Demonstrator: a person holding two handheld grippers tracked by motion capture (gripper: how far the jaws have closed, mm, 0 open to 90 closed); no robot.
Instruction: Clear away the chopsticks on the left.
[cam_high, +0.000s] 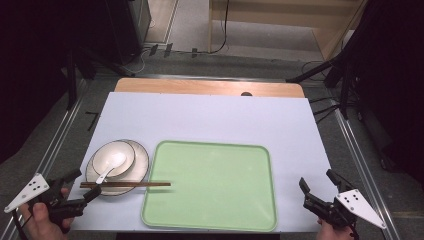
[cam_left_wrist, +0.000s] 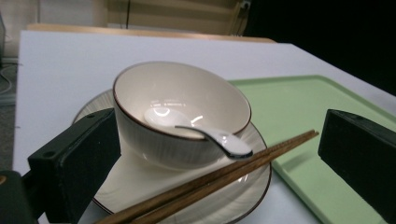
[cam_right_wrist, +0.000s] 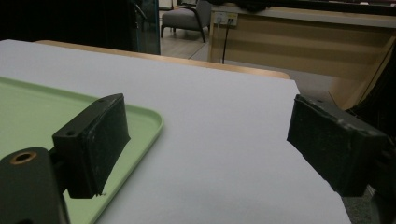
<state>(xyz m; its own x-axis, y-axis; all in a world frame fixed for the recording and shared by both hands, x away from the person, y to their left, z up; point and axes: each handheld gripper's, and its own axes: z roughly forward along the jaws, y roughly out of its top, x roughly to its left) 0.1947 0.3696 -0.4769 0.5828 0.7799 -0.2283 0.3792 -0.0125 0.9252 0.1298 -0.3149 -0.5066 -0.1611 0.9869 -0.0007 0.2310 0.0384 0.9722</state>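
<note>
High view first: the table (cam_high: 210, 117) is covered by a white sheet, and near its front-left corner sits a plate (cam_high: 141, 161) with a cream bowl (cam_high: 114, 157) on it. A white spoon (cam_high: 111, 166) lies in the bowl, its handle poking out over the rim toward the front edge. A pair of brown chopsticks (cam_high: 125, 184) rests across the plate's near side, tips reaching over the left rim of the green tray (cam_high: 210, 185), which takes up the middle of the front edge.

The left gripper (cam_high: 82, 186) hangs just off the front-left corner, jaws spread wide with nothing between them, pointed at the plate and near the thick ends of the chopsticks, though I can't tell if it touches them. In the left gripper view the bowl (cam_left_wrist: 180, 112), spoon (cam_left_wrist: 205, 133) and chopsticks (cam_left_wrist: 224, 175) sit right between those open jaws.

The right gripper (cam_high: 316, 187) is down at the front-right corner, just beside the tray's right edge, also gaping and holding nothing.
</note>
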